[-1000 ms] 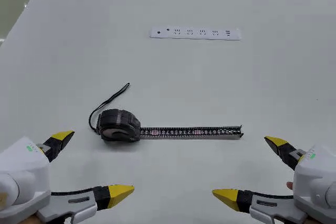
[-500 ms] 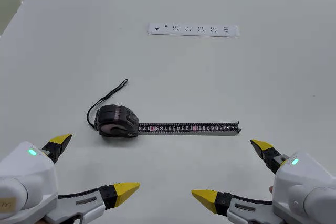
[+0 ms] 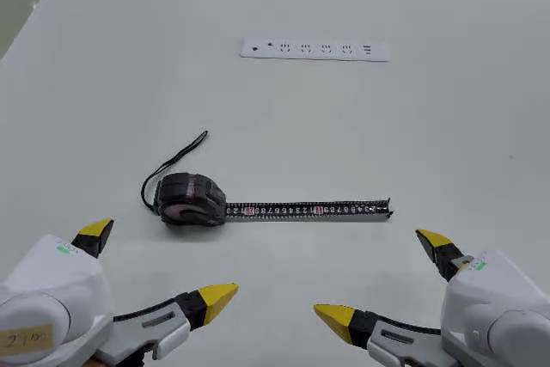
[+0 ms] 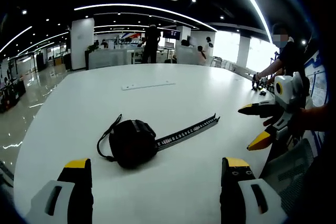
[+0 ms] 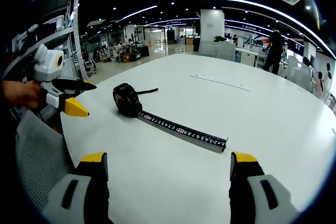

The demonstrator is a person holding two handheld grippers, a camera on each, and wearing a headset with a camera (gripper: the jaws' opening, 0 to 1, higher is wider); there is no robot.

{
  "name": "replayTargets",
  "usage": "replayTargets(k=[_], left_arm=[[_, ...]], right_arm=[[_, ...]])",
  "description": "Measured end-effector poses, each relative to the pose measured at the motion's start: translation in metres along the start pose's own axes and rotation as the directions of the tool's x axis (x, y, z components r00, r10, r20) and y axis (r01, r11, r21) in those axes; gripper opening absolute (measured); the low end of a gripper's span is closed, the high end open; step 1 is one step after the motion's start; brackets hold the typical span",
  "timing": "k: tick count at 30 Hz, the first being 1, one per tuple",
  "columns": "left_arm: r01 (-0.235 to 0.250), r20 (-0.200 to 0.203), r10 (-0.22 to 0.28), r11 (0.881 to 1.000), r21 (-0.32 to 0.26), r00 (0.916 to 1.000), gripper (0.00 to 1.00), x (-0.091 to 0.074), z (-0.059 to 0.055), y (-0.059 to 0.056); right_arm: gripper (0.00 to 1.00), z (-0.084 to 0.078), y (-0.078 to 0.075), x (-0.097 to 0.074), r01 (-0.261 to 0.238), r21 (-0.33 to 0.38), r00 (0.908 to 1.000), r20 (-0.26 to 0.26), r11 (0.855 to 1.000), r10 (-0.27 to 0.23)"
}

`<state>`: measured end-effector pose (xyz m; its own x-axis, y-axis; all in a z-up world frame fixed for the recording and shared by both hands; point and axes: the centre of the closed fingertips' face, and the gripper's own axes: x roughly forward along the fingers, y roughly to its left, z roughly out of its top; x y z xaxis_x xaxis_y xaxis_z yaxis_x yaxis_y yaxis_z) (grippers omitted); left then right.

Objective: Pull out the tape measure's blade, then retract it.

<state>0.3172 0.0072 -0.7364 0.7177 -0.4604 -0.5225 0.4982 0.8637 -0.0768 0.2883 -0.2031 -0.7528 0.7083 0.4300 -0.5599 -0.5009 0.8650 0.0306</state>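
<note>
Two tools, both with jaws spread wide and gripping nothing. Left tool (image 3: 157, 260) hovers over the near left of the white surface (image 3: 447, 126); right tool (image 3: 380, 274) hovers over the near right. The yellow jaw tips on both point toward the middle of the surface.

Black, rounded tape measure case (image 3: 191, 199) lies on its side on the surface, ahead of the left tool and apart from it. Its dark blade (image 3: 309, 210), with pale numerals and red marks, is out of the case and flat on the surface, running right. The hook end sits ahead of the right tool, not touching it.

Thin black wrist cord (image 3: 176, 163) loops from the case's left side, away from the person. Flat white power strip (image 3: 314, 49) lies farther back, well apart from the tape measure.
</note>
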Motion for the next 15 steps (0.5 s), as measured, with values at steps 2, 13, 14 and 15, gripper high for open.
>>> replayTargets(k=[2,13,14,15], left_arm=[[-0.007,-0.006,0.007,1.0,0.0,1.0,1.0,0.0002,-0.0004,-0.0003],[-0.042,0.009,0.042,0.999,-0.021,0.9991,1.0,-0.0025,0.0026,-0.0007],[-0.044,0.01,0.044,0.999,-0.023,0.999,1.0,-0.0025,0.0026,-0.0007],[-0.045,0.012,0.045,0.999,-0.023,0.9989,1.0,-0.0024,0.003,-0.001]], right_arm=[[0.98,-0.0005,-0.0012,-0.0001,0.007,-0.002,1.0,-0.003,1.0,-0.007],[0.98,-0.0017,-0.002,-0.0007,0.019,0.001,0.9997,-0.012,1.0,-0.019],[0.98,-0.0016,-0.0023,-0.0007,0.02,0.001,0.9997,-0.012,1.0,-0.02],[0.98,-0.0015,-0.0024,-0.0007,0.021,0.001,0.9997,-0.012,1.0,-0.021]])
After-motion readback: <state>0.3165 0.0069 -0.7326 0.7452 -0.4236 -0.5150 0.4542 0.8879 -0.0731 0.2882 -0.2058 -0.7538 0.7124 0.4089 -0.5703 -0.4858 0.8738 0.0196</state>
